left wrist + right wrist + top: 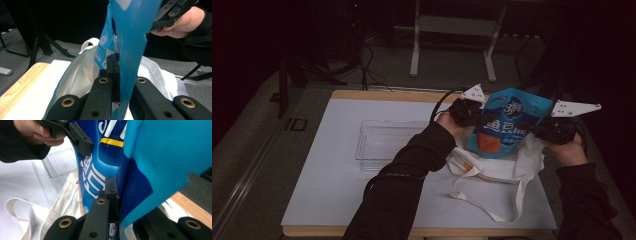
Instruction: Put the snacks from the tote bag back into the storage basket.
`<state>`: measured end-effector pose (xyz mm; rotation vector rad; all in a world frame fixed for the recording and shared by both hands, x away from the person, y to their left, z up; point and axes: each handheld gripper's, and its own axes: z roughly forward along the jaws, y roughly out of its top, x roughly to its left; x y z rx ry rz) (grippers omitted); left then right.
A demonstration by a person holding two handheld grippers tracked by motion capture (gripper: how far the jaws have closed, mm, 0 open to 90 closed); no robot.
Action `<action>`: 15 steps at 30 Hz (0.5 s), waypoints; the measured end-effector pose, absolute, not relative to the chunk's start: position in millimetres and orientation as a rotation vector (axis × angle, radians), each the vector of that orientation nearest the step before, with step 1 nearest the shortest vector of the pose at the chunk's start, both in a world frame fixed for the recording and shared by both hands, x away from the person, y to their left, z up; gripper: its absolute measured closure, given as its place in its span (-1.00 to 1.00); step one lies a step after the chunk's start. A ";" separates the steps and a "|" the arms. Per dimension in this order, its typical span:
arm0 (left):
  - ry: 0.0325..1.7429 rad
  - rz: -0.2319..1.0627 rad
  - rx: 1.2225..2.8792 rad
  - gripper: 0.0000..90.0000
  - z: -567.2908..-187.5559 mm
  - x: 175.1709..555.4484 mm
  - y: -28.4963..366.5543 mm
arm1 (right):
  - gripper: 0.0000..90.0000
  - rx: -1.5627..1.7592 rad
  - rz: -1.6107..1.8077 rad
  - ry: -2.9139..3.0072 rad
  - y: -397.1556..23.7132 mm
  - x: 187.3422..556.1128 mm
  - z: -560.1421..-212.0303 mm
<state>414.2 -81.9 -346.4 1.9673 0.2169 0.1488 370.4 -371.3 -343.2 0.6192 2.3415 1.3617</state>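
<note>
**Blue pouch held upright above tote bag**

The blue pouch (507, 125) is held above the white tote bag (497, 167), long axis near vertical, top tilted slightly away. It is clamped by the left gripper (477, 116) and right gripper (532, 129) at opposite edges.

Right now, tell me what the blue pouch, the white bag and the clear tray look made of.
Blue pouch: likely glossy plastic film; it shines and creases, printed.
White bag: seemingly matte woven cloth; limp folds, soft handles.
Clear tray: probably rigid transparent plastic; the mat shows through, ribbed base.
</note>
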 end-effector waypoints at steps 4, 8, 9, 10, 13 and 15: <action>0.206 0.143 1.966 1.00 -339.6 411.0 -77.8 | 0.93 0.589 1.366 2.353 -367.7 366.9 -333.6; 0.188 0.137 1.960 1.00 -330.8 405.0 -69.0 | 0.93 0.560 1.385 2.360 -363.9 364.1 -326.3; 0.183 0.135 1.963 1.00 -329.0 404.1 -67.2 | 0.93 0.555 1.392 2.360 -362.6 363.5 -325.0; 0.183 0.135 1.963 1.00 -329.0 404.1 -67.2 | 0.94 0.550 1.393 2.363 -361.1 362.9 -323.7; 0.174 0.123 1.958 1.00 -324.0 401.5 -60.4 | 0.94 0.528 1.414 2.365 -356.7 362.1 -319.8; 0.172 0.121 1.956 1.00 -320.6 399.2 -55.0 | 0.94 0.521 1.424 2.365 -355.0 361.9 -318.2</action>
